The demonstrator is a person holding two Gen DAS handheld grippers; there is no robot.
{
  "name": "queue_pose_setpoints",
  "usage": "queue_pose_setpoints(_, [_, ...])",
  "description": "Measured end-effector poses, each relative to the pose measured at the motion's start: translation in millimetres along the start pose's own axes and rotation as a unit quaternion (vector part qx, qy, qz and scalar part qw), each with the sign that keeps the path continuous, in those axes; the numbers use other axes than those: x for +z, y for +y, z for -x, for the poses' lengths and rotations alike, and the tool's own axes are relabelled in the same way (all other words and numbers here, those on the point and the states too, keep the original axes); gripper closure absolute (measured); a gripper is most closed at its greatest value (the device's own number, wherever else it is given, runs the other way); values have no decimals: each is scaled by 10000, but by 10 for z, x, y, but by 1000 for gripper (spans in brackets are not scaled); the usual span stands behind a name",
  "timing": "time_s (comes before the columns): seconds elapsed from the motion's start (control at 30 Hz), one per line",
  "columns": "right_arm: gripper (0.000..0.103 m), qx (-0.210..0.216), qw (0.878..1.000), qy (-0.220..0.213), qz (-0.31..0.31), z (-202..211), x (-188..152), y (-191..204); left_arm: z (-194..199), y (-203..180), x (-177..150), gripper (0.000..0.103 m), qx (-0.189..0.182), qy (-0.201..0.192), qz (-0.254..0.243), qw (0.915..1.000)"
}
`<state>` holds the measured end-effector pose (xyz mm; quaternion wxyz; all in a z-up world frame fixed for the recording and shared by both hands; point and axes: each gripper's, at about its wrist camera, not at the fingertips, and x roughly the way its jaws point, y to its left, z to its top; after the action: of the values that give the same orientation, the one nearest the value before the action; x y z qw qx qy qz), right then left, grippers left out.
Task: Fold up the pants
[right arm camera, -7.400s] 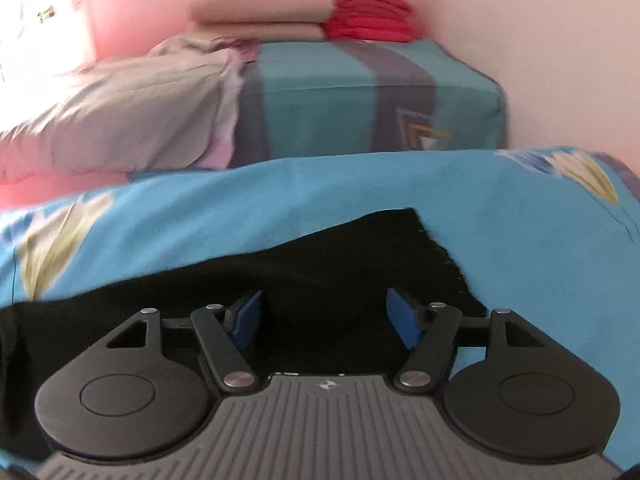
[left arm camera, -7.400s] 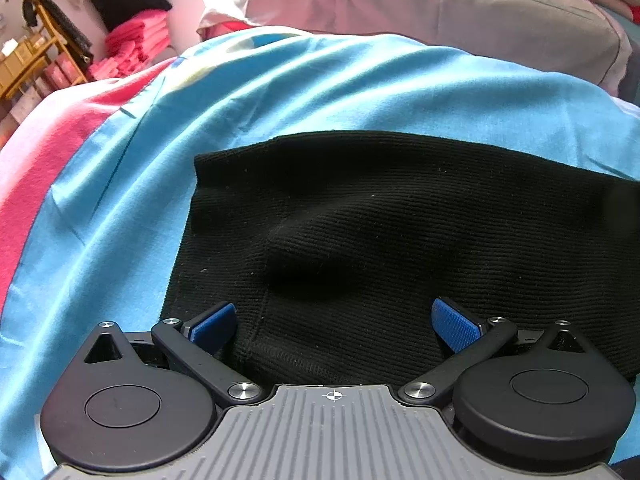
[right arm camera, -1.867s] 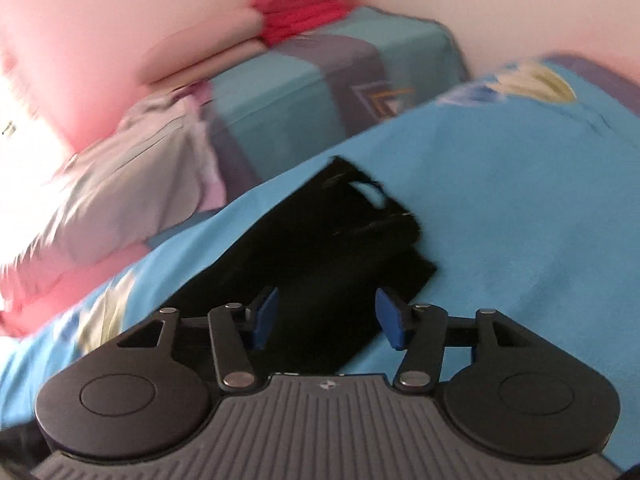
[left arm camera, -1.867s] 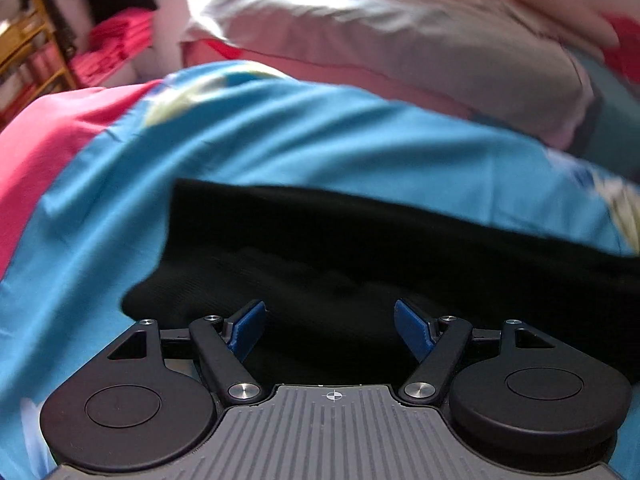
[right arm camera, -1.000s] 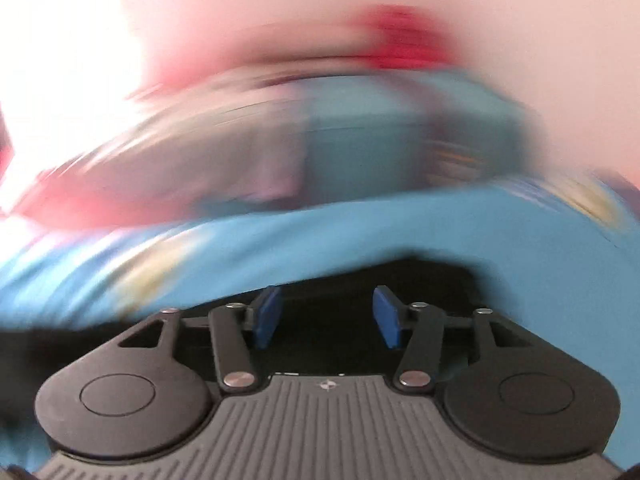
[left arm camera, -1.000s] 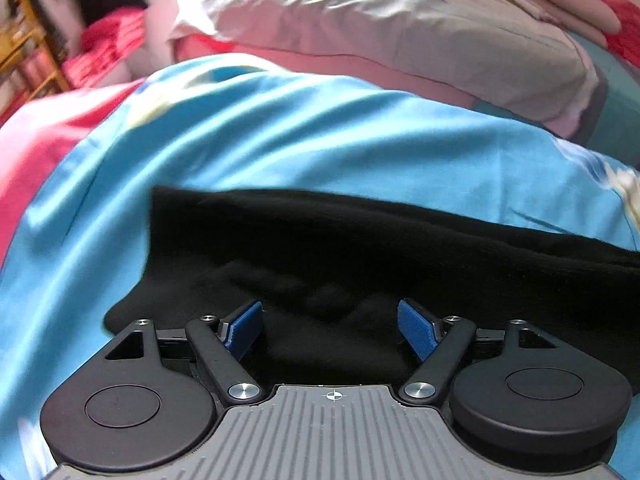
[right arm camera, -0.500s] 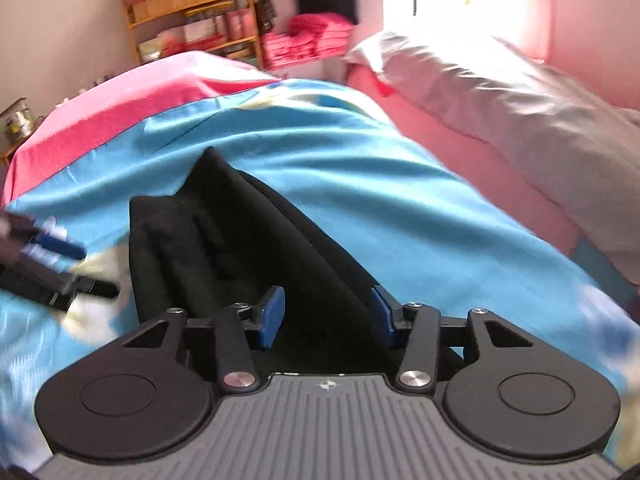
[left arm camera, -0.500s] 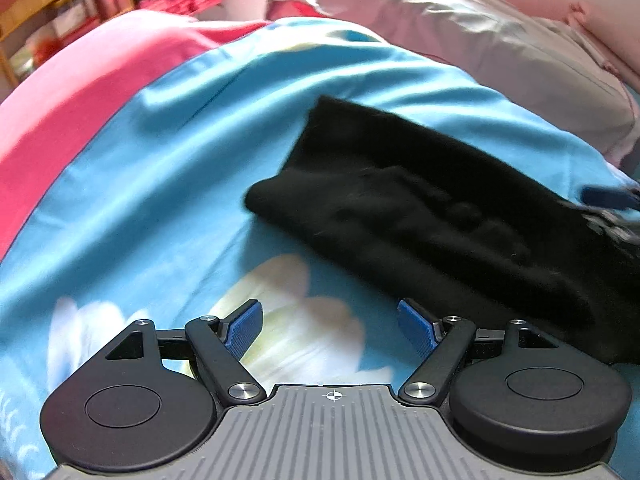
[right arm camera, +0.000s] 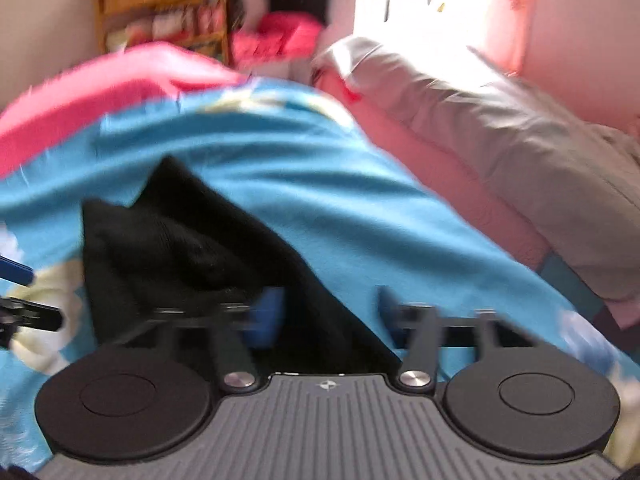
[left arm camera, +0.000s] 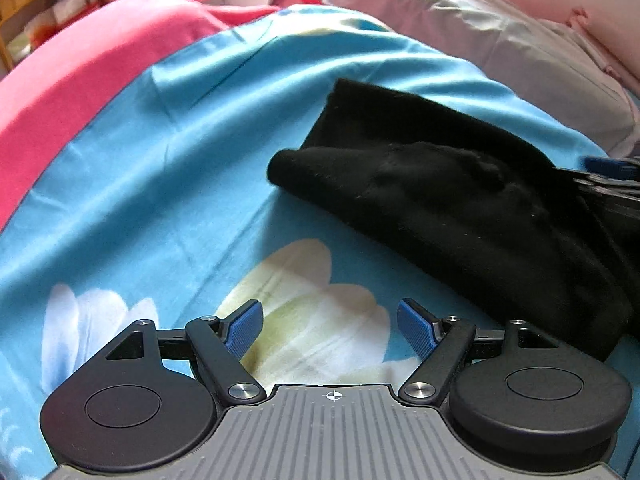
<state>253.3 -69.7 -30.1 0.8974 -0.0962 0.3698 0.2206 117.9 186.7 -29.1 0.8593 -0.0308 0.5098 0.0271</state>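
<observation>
Both hand-held grippers (left arm camera: 330,330) (right arm camera: 328,314) now off the doubled-over pants (left arm camera: 460,200).

Right hand-held gripper (right arm camera: 326,312) jaws just opened over folded black pants (right arm camera: 192,248), blue floral bedsheet (right arm camera: 320,184), grey pillow (right arm camera: 520,128)

In the right wrist view the right gripper's fingers (right arm camera: 267,314) were smeared by motion blur, so whether their pads touched the pants (right arm camera: 208,256) could not be told. The shelves (right arm camera: 160,8) behind were blurred too (their contents unreadable). In the left wrist view the pants (left arm camera: 460,200) ran out past the right edge, where the right gripper (left arm camera: 608,178) showed only as a cut-off sliver.
</observation>
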Motion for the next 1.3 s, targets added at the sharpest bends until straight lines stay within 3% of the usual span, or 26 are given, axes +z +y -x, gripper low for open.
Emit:
queue_pose_setpoints(0.07, [39, -43, 9999, 43, -117, 222, -147, -128, -7, -3, 3, 0, 14, -2, -79, 10000])
queue_pose_setpoints(0.17, [40, -500, 9983, 252, -174, 505, -437, -385, -35, 10, 21, 0, 8, 38, -98, 9999])
queue_pose_setpoints(0.23, [40, -727, 9954, 426, -456, 552, -586, -590, -62, 8, 47, 0, 12, 67, -91, 9999])
queue_pose_setpoints(0.33, [42, -680, 9935, 675, -614, 508, -721, -727, -101, -24, 70, 0, 0, 109, -94, 9999])
queue_pose_setpoints(0.4, [78, -630, 9935, 819, -475, 431, -768, -726, -124, -64, 68, 0, 21, 134, -145, 9998])
queue_pose_setpoints(0.43, [90, -671, 9934, 825, -425, 443, -779, -768, -131, -80, 64, 0, 25, 148, -168, 9997])
queue_pose_setpoints(0.5, [91, -806, 9923, 512, -793, 505, -710, -907, -131, -94, 49, 0, 17, 155, -189, 9997])
queue_pose_setpoints(0.53, [90, -674, 9907, 452, -1088, 504, -669, -984, -127, -90, 40, 0, 21, 153, -186, 9997])
queue_pose_setpoints(0.6, [78, -571, 9903, 658, -1087, 453, -589, -985, -120, -64, 26, 0, 16, 171, -148, 9997])
queue_pose_setpoints(0.67, [48, -705, 9938, 428, -742, 458, -464, -834, -98, -31, 6, 0, 20, 155, -99, 9998])
queue_pose_setpoints(0.7, [44, -632, 9957, 200, -647, 456, -374, -741, -85, -10, -3, 0, 34, 140, -75, 9999])
queue_pose_setpoints(0.77, [43, -199, 9986, -73, -478, 377, -154, -532, -64, 28, -11, 0, 41, 117, -8, 9999])
queue_pose_setpoints(0.93, [49, 678, 9962, -247, 480, -172, 363, 291, -14, 120, -35, 0, 50, 60, 170, 9998])
queue_pose_setpoints(1.1, [50, 774, 9875, -248, 1350, -758, 660, 1004, 48, 230, -102, 0, 70, -5, 345, 9994])
queue_pose_setpoints(1.17, [87, 668, 9837, -44, 1668, -958, 644, 1186, 66, 279, -137, 0, 70, -6, 420, 9991])
queue_pose_setpoints(1.23, [94, 575, 9772, -345, 2016, -905, 610, 1296, 87, 330, -168, 0, 65, -13, 471, 9989])
queue_pose_setpoints(1.3, [95, 897, 9759, -839, 1805, -692, 669, 1237, 108, 373, -194, 0, 41, -39, 506, 9987])
